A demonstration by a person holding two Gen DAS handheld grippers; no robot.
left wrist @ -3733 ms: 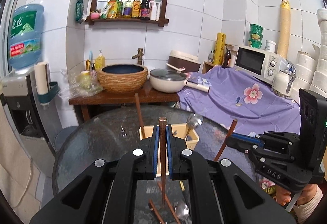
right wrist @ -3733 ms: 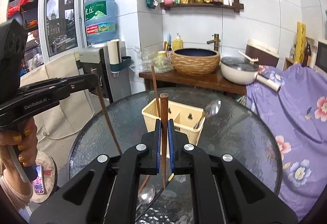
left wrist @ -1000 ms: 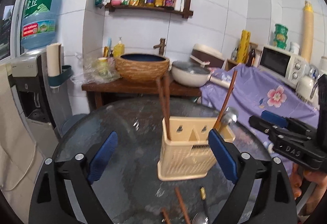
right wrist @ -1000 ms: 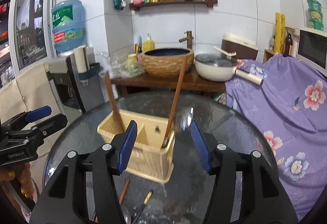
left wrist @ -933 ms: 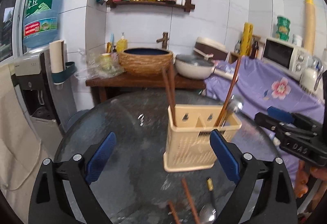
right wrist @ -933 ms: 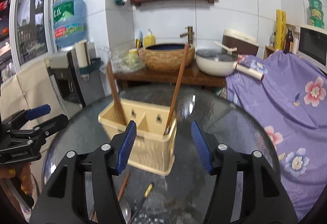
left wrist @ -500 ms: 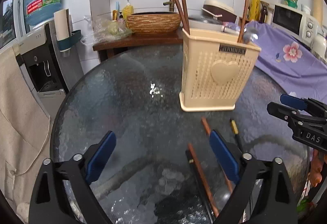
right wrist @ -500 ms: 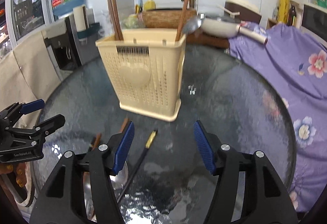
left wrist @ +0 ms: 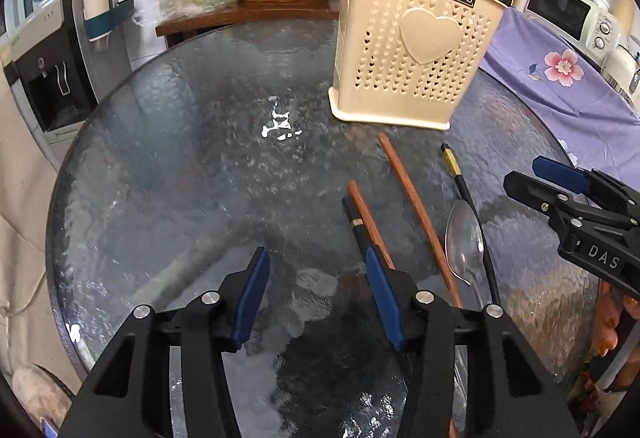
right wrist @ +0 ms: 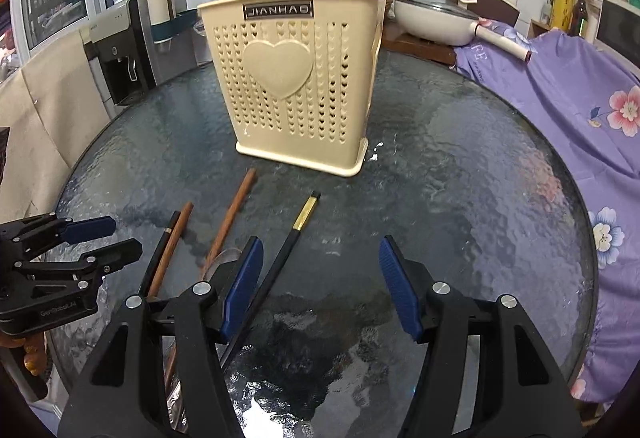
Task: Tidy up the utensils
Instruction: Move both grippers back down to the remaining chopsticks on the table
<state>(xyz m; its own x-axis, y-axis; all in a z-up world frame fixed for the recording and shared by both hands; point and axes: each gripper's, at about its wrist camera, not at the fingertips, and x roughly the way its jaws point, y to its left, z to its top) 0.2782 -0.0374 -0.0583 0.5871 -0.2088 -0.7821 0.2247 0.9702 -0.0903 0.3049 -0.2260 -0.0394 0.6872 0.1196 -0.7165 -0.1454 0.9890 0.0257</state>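
Down low over the glass table (left wrist: 160, 142), the left gripper (left wrist: 314, 280) is hanging with its jaws half apart, having just been closing, nothing between them. Just right of it are lying brown chopsticks (left wrist: 416, 206), a spoon (left wrist: 464, 242) and black chopsticks (right wrist: 280, 258). Behind, the cream utensil holder (right wrist: 300, 86) is standing upright. The right gripper (right wrist: 320, 276) is gaping over bare glass, gripping nothing.
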